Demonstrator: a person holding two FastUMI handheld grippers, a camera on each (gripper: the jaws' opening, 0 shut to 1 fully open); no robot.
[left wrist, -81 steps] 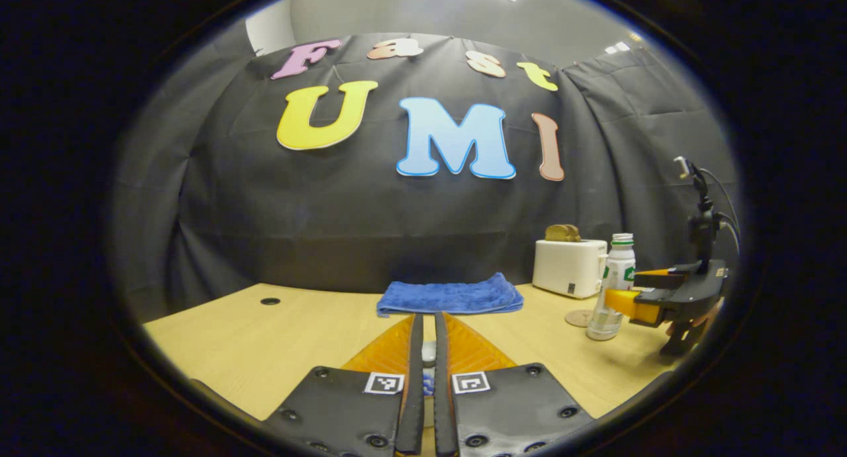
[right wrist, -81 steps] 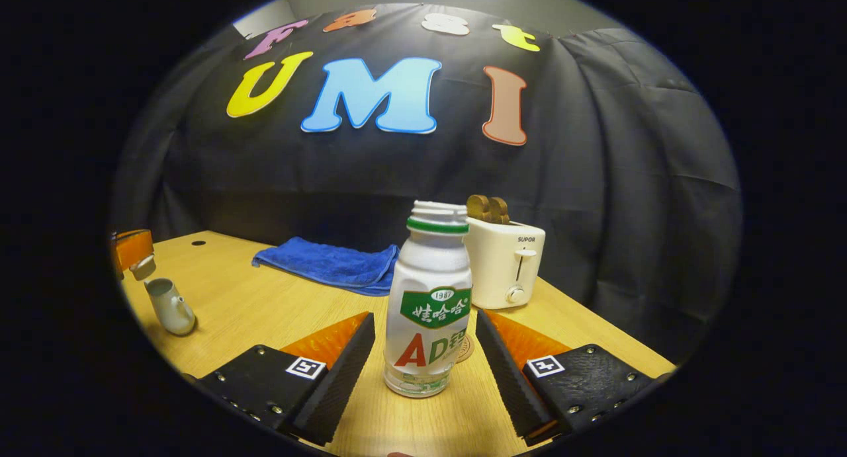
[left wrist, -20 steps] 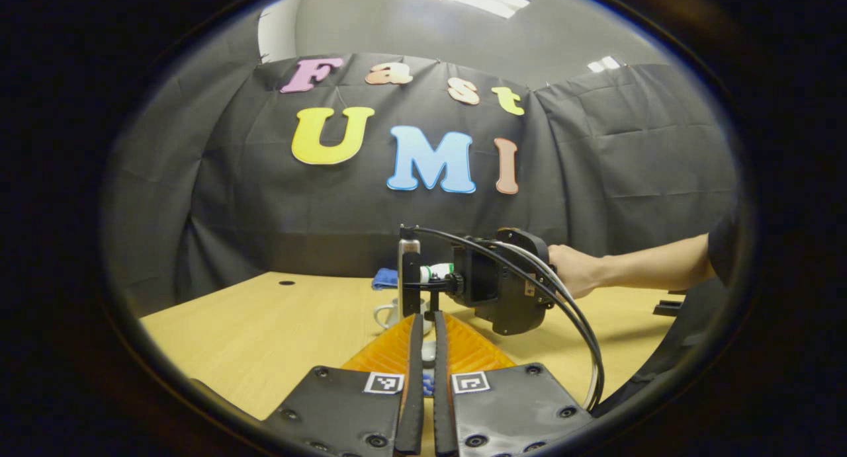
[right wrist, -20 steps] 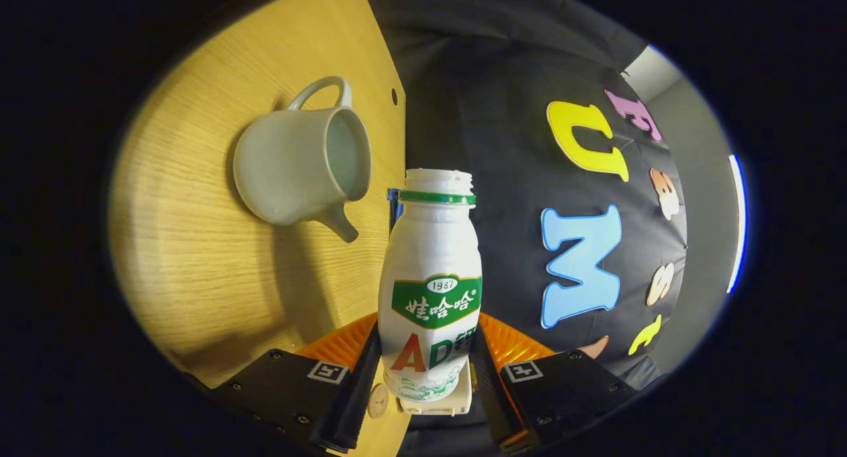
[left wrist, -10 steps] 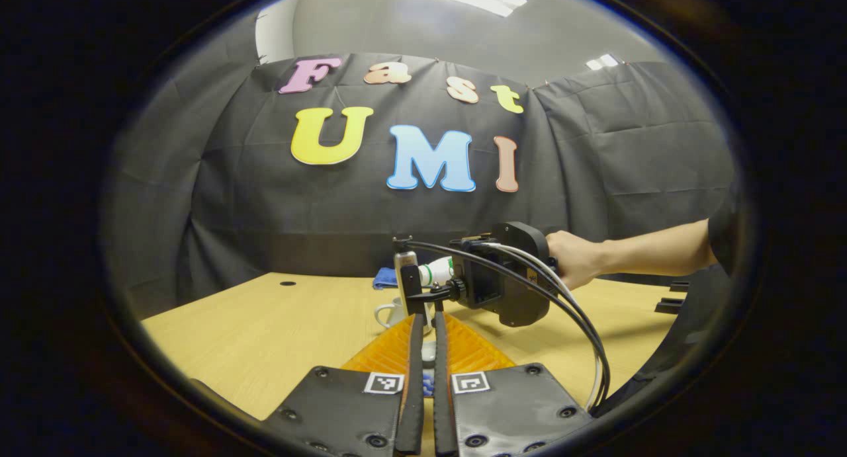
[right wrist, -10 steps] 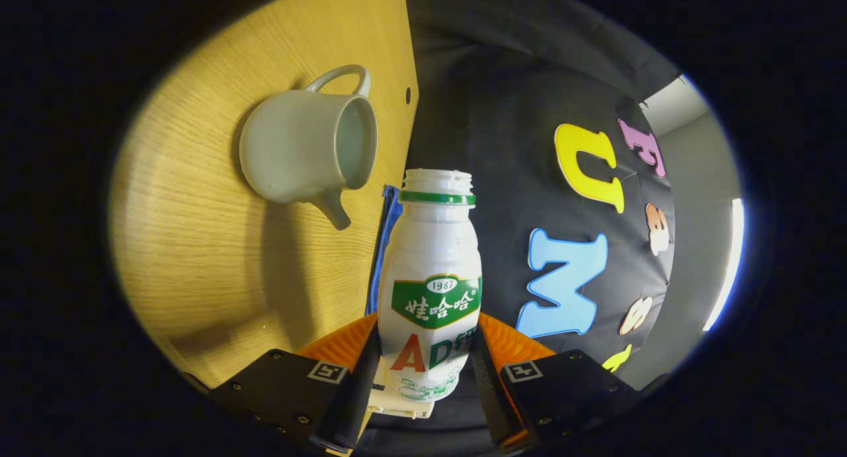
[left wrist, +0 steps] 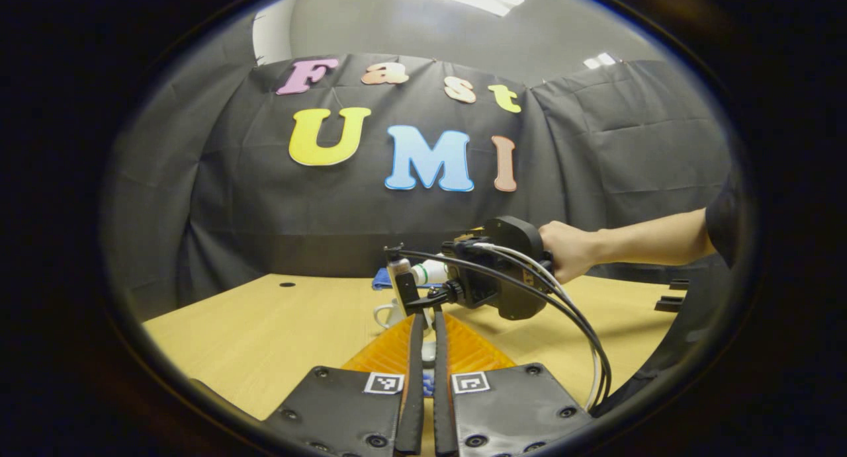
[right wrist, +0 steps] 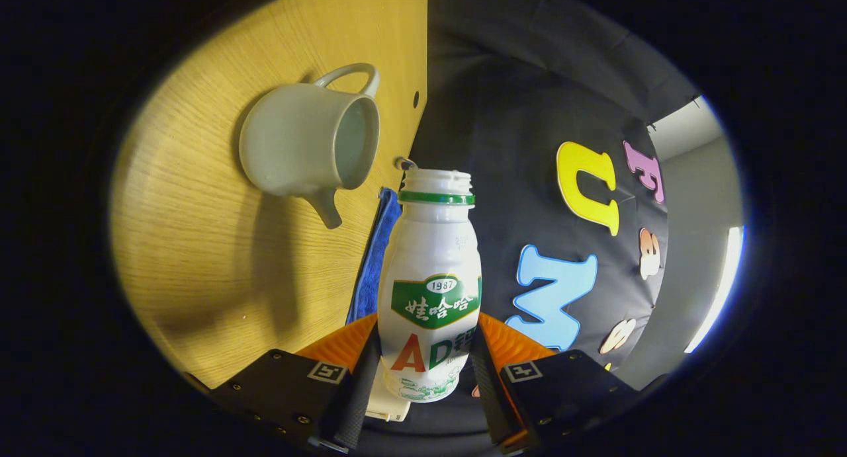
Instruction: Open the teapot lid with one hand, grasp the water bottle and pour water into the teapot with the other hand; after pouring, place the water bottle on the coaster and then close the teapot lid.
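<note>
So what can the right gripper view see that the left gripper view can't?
The right gripper view looks straight into the open teapot and sees the bottle label up close, squeezed by the right gripper. The left gripper view sees the person's hand holding that gripper, its cables, and the left gripper pinching the small pale lid. Both share the bottle, teapot, wooden table and blue towel.

The left hand-held gripper [left wrist: 423,351] has its fingers nearly together, pinching a small pale object (too hidden to identify). The right hand-held gripper [right wrist: 423,371] is rolled sideways, both fingers pressing the water bottle [right wrist: 430,291]; a hand [left wrist: 569,252] holds it, forearm extended.
</note>
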